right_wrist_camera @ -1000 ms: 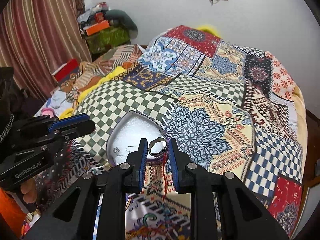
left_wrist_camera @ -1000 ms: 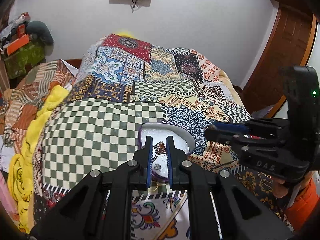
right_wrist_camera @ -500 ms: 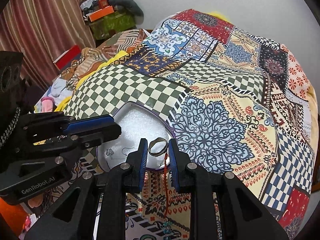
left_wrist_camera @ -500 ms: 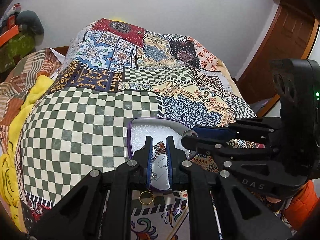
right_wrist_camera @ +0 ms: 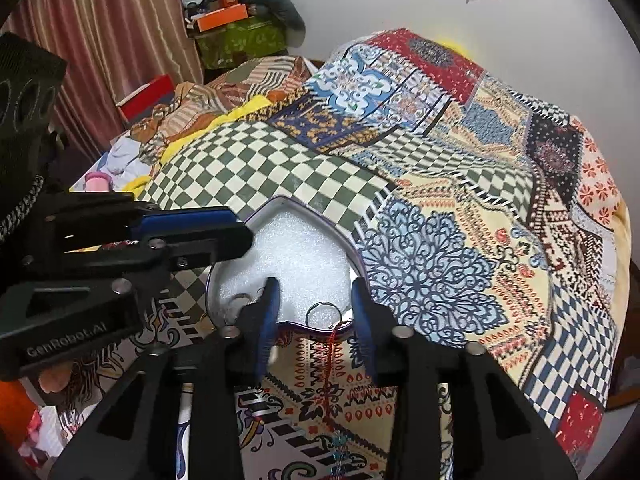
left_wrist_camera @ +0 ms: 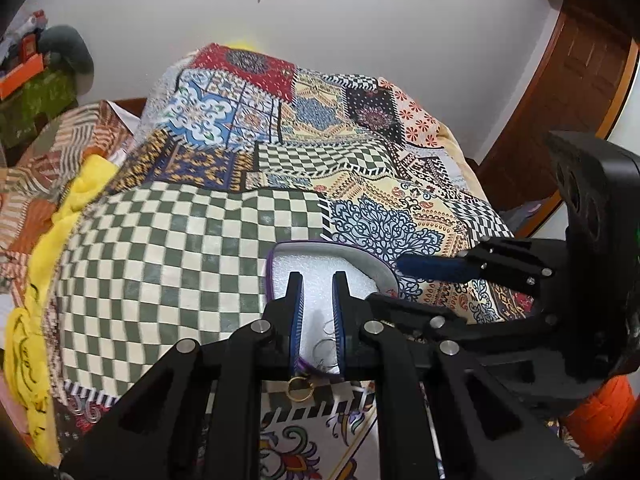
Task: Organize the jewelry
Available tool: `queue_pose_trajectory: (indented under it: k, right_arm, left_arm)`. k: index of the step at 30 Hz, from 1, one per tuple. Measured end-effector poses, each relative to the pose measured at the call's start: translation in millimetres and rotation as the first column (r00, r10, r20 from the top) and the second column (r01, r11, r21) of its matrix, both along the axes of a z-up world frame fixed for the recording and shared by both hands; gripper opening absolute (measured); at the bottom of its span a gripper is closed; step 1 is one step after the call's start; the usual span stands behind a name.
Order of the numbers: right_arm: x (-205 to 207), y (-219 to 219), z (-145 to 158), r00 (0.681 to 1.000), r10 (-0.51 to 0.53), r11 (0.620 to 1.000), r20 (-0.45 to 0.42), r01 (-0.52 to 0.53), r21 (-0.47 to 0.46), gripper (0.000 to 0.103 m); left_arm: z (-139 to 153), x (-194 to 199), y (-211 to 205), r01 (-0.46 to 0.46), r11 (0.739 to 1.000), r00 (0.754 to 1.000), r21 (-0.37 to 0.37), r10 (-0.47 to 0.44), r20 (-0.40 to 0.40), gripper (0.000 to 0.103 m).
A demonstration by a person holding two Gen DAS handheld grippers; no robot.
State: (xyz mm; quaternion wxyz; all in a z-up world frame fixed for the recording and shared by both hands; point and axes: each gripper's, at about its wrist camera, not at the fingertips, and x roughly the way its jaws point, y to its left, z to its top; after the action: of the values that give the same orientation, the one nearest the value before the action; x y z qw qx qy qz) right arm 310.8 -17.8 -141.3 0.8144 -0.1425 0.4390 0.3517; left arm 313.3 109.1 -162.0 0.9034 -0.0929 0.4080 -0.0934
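In the right wrist view, the right claw (right_wrist_camera: 314, 308) is hovering spread wide, pinching nothing. A silver ring (right_wrist_camera: 323, 314) is lying centred between its fingers, at the near rim of the foam-lined tray (right_wrist_camera: 296, 248) on the bed. The left claw (left_wrist_camera: 317, 312), slightly parted and empty, is hovering over the same tray.

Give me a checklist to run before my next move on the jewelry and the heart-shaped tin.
1. Right gripper released: ok, jaws wide apart, nothing held.
2. Silver ring inside the heart-shaped tin with white foam lining: ok, it lies just inside the near rim.
3. Red thread inside the tin: not ok, it trails over the rim onto the patchwork quilt.
4. Small gold ring put away: not ok, it lies on the quilt outside the tin.
5. Left gripper empty: cannot tell, the gap is narrow and blurred.
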Motion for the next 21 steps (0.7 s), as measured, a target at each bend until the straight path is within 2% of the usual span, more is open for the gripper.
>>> queue_pose_trajectory:
  k: [2,4,10,13,21]
  right_arm:
    - [-1.1,-3.1,4.9,1.000,-0.012,1.000,0.013,0.012,0.003,0.036]
    - [-2.3,-6.3,9.6,0.999,-0.026,1.000,0.020,0.026,0.007,0.036]
    - [-11.5,-23.0,27.5,0.997,-0.070,0.997,0.046,0.068,0.028,0.036]
    - [-18.1,-32.5,33.7,0.994,-0.092,0.995,0.054,0.090,0.034,0.036]
    - [-34.6,-55.9,38.5,0.989,-0.135,0.990,0.055,0.132,0.052,0.036]
  left_arm:
    - [4.9,-5.9,0.4,-0.003,1.000,1.000,0.023,0.003,0.007,0.012]
    - [9.3,-12.3,1.4,-0.008,0.999,1.000,0.044,0.007,0.014,0.020]
    - [17.7,-31.6,2.3,-0.014,0.997,1.000,0.082,0.012,0.021,0.023]
    - [18.9,-41.2,1.5,-0.018,0.994,1.000,0.107,0.016,0.020,0.031]
    - [14.3,-60.7,-2.2,-0.013,0.992,1.000,0.122,0.014,-0.005,0.032]
